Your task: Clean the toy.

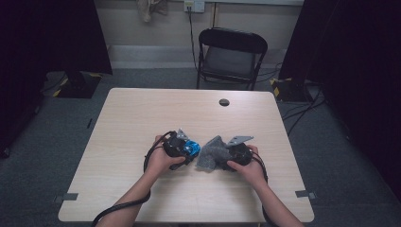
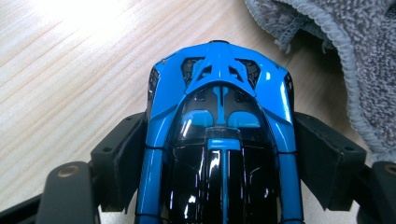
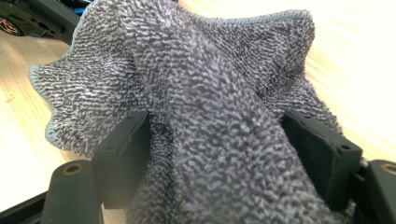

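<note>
I see the bench [image 1: 142,118] whole from the high view. Grey cloth [image 3: 201,93] bunched between my right claw [image 3: 219,158] jaws, clamped, right gripper view shows the weave. Blue toy car [image 2: 219,140] wedged in my left claw [image 2: 219,154], gripped, cloth edge just beside its nose.

left gripper [image 1: 189,150] clamped, right gripper [image 1: 218,156] clamped
</note>
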A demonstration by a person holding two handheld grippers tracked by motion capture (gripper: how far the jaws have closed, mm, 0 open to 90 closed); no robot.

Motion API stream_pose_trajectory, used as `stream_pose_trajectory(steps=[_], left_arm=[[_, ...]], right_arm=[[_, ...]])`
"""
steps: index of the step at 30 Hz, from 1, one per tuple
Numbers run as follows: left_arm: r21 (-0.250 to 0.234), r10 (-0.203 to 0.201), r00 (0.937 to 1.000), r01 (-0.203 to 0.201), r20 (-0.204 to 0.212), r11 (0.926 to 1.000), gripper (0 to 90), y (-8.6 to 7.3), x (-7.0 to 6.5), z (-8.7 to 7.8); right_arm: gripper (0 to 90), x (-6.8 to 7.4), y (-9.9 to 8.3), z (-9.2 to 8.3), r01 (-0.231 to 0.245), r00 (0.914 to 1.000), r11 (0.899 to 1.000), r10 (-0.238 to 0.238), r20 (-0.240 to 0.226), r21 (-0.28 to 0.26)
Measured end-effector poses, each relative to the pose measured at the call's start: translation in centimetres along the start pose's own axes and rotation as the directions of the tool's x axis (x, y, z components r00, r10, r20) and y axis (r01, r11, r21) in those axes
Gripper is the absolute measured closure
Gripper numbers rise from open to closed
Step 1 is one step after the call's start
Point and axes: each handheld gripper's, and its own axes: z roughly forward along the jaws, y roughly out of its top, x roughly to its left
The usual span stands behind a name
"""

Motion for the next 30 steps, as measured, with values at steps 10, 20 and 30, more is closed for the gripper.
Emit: stream_pose_trajectory(steps=[10,20,30], left_arm=[[-0.016,0.007,0.9999,-0.008,-0.014,0.9998,17.6,0.6,0.1,-0.1],[0.007,-0.002,0.9998,0.003,-0.021,1.0,15.0,1.4,-0.2,1.5],[-0.001,0.007,0.9999,-0.007,-0.009,1.0,23.8,1.9,-0.2,1.7]], right_arm=[[24.7,0.1,-0.1,0.0,0.005,1.0,1.0,-0.005,0.002,-0.003],[24.7,0.1,-0.1,0.0,0.005,1.0,1.0,-0.005,0.006,-0.008],[24.7,0.2,-0.3,0.0,0.006,0.9999,1.0,-0.006,0.011,-0.015]])
